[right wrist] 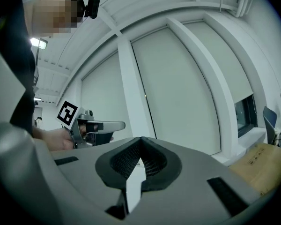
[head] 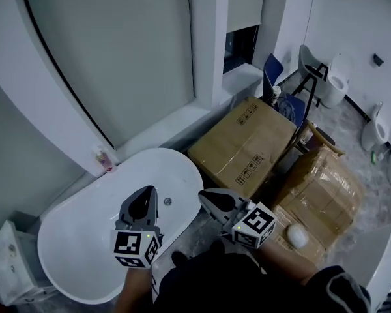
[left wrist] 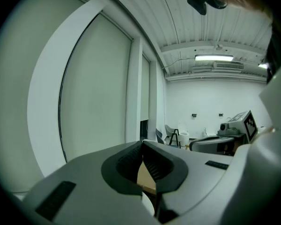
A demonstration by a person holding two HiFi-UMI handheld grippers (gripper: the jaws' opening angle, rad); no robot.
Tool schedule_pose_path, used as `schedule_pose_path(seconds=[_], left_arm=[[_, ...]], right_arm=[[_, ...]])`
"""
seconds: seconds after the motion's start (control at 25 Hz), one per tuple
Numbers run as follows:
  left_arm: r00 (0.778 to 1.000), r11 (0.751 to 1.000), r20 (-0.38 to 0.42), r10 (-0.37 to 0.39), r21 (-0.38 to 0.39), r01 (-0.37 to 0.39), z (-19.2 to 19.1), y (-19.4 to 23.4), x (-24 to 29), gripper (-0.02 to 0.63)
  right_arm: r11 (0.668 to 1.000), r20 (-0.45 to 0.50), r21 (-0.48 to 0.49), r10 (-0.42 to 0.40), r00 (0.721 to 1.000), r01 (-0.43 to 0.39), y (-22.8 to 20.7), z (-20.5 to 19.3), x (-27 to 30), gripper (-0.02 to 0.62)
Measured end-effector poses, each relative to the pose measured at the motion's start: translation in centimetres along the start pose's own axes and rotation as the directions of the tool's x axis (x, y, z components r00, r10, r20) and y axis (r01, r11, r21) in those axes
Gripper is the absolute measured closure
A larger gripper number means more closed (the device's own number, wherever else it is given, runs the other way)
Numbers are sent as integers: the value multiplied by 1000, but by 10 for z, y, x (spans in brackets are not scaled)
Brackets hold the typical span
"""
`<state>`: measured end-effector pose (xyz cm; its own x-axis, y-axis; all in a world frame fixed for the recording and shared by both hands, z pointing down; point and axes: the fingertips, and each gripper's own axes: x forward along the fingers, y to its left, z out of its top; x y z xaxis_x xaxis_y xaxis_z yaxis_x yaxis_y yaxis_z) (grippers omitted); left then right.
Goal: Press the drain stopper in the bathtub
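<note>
A white oval bathtub (head: 85,240) lies below me in the head view. Its small round metal drain stopper (head: 167,201) sits on the tub floor near the right end. My left gripper (head: 148,192) hovers over the tub just left of the stopper, jaws shut and empty. Held over the tub's right rim, my right gripper (head: 203,195) is also shut on nothing. The left gripper view shows its closed tips (left wrist: 143,143) pointing at the wall, with the right gripper (left wrist: 215,144) beside it. Closed tips (right wrist: 140,139) fill the right gripper view, the left gripper (right wrist: 96,125) alongside.
A pink bottle (head: 105,161) stands on the ledge behind the tub. Large cardboard boxes (head: 244,145) crowd the floor right of the tub, with a white round object (head: 297,235) on one. Chairs (head: 280,87) and toilets (head: 373,130) stand farther right. A curved wall panel (head: 104,57) rises behind.
</note>
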<state>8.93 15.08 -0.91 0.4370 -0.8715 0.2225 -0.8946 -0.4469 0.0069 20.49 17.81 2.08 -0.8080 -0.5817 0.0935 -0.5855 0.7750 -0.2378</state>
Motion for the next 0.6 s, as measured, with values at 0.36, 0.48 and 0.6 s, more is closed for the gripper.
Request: schedule_pose_path(seconds=[0.36,0.48,0.6], left_arm=[[1000,998,-8,-20,56,21,11,30,-8,594],[1000,996,26,-3,84,1,16,33,-16,594],[999,995,35,25,101,-28,12,43,-32,594]], right_arm=[[997,54,-62,-42,998,45,4,24,26,584],[998,84,-48,-27,996,31,5,25,34,583],[1000,99,-20,-9,995,11,17,21,44,584]])
